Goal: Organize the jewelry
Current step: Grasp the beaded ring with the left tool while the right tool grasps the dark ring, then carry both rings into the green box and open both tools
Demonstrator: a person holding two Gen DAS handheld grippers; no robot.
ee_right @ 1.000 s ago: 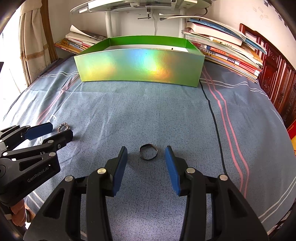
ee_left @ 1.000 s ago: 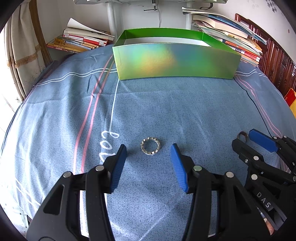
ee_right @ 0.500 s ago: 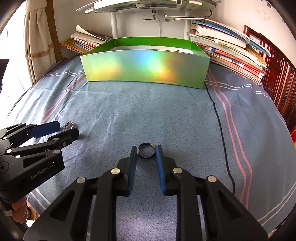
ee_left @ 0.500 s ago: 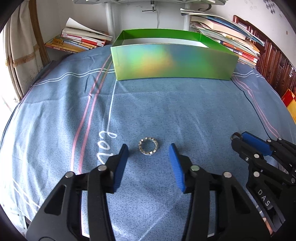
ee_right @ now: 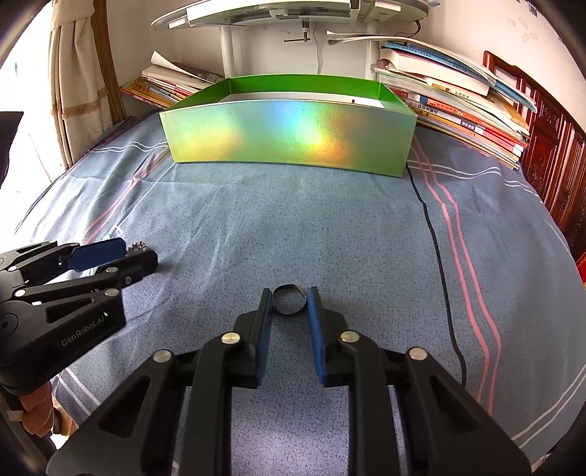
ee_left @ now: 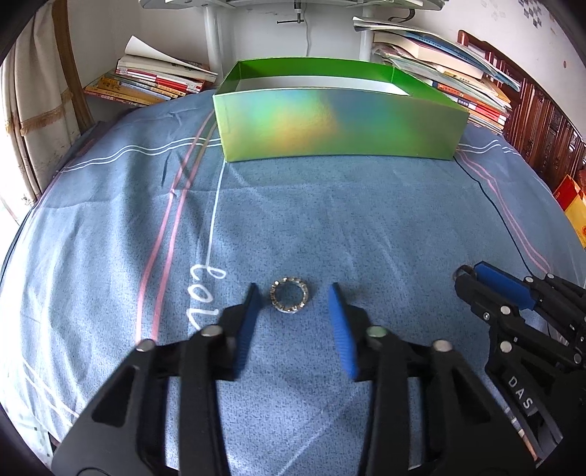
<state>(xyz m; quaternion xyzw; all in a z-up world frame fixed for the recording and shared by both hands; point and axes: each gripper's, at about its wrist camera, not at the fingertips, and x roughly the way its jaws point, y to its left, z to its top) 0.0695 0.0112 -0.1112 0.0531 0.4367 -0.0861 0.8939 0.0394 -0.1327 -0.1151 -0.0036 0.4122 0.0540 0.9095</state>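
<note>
In the right wrist view alone, a fingertip (ee_right: 34, 413).

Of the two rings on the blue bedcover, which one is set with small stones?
The silver ring between the left gripper's closing fingers, which do not touch it; its band is studded all round. The dark ring at the right gripper is a plain band.

A home bedroom: a bed under a blue striped sheet (ee_right: 366, 227), stacks of books (ee_right: 457, 106) piled along its far edge, a fringed curtain (ee_right: 77, 91) at the window, carved dark-wood furniture (ee_right: 553, 146) and a white desk (ee_right: 293, 14) behind.
</note>
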